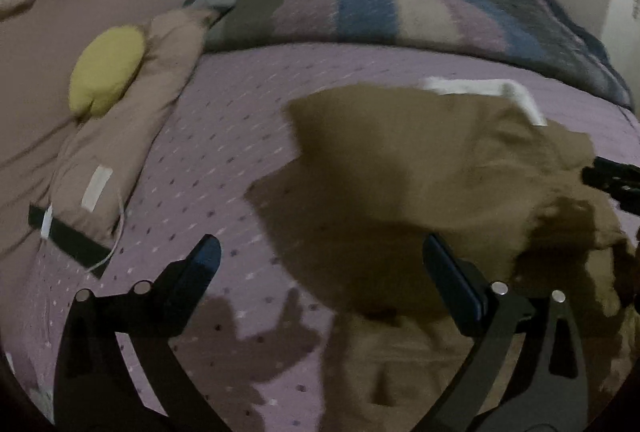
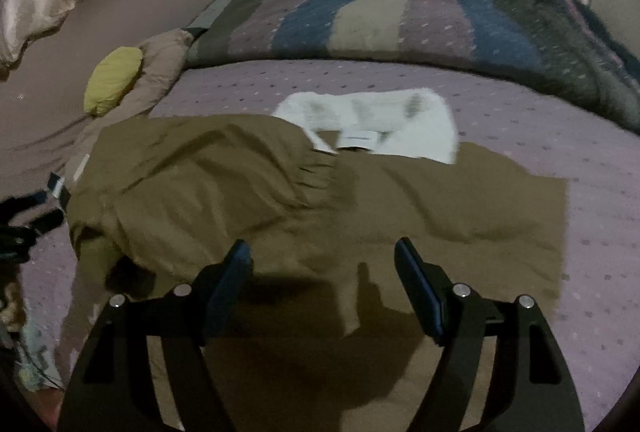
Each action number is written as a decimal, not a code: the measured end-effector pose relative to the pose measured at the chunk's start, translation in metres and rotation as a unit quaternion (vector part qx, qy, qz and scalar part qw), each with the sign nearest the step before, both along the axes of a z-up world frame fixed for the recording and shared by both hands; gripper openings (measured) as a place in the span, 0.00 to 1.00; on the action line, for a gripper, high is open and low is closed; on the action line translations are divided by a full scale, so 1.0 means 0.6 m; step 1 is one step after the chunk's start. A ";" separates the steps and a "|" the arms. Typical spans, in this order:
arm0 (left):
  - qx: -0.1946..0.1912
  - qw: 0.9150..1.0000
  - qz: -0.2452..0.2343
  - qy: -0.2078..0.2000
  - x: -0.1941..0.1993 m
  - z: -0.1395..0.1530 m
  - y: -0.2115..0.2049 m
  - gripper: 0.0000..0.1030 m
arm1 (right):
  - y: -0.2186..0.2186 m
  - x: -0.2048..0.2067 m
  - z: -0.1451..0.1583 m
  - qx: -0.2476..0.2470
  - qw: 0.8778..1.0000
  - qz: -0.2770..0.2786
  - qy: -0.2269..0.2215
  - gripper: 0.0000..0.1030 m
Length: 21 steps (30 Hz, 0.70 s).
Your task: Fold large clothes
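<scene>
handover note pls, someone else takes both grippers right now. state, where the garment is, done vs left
Left gripper: open, empty, above the garment's left edge.
Right gripper: open, empty, above its near middle.
Brown garment lies on the purple bedspread; left part is folded over and rumpled, right part flat. White lining shows at the far edge.
Done: apparently one fold started.
Left: smooth it, finish the folds.

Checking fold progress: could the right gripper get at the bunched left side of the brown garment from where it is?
Probably yes. The right gripper hangs open over the brown garment, and nothing lies between its jaws and the bunched folds to their left.
</scene>
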<state>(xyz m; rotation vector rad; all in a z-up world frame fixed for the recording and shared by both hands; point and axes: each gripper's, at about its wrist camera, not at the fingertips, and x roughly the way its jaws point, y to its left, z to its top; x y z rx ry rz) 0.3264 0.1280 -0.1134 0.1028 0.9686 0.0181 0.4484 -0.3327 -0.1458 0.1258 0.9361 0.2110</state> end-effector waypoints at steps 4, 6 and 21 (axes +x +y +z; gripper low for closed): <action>-0.009 1.000 0.018 0.022 0.026 -0.038 0.048 0.97 | 0.012 0.050 -0.040 0.036 0.999 0.004 0.031 0.77; -0.011 0.999 0.018 0.033 0.036 -0.054 0.057 0.97 | 0.018 0.070 -0.065 0.055 0.997 0.014 0.055 0.77; -0.001 1.000 0.012 0.027 0.036 -0.033 0.017 0.97 | 0.022 0.039 -0.015 -0.020 1.000 0.012 -0.004 0.11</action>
